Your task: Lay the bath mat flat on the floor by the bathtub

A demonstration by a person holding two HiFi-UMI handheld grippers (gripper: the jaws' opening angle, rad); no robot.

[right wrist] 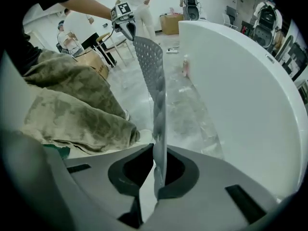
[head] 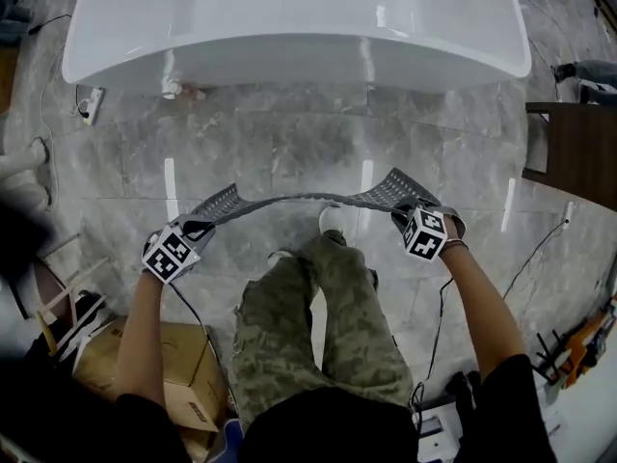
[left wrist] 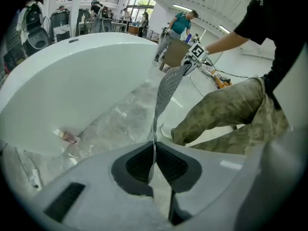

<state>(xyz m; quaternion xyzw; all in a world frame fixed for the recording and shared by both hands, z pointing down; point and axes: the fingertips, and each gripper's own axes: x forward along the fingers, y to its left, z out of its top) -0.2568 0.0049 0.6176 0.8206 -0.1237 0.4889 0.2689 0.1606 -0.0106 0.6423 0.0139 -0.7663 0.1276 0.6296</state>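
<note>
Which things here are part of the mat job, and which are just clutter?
Job:
- bath mat, clamped at its ends by the left gripper and right gripper
- bathtub
- floor in front of it

Lying about:
- cardboard box
- wooden cabinet
- power strip

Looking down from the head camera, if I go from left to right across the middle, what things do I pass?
left gripper → bath mat, stretched between both grippers → right gripper → dark wooden furniture at the right edge
</note>
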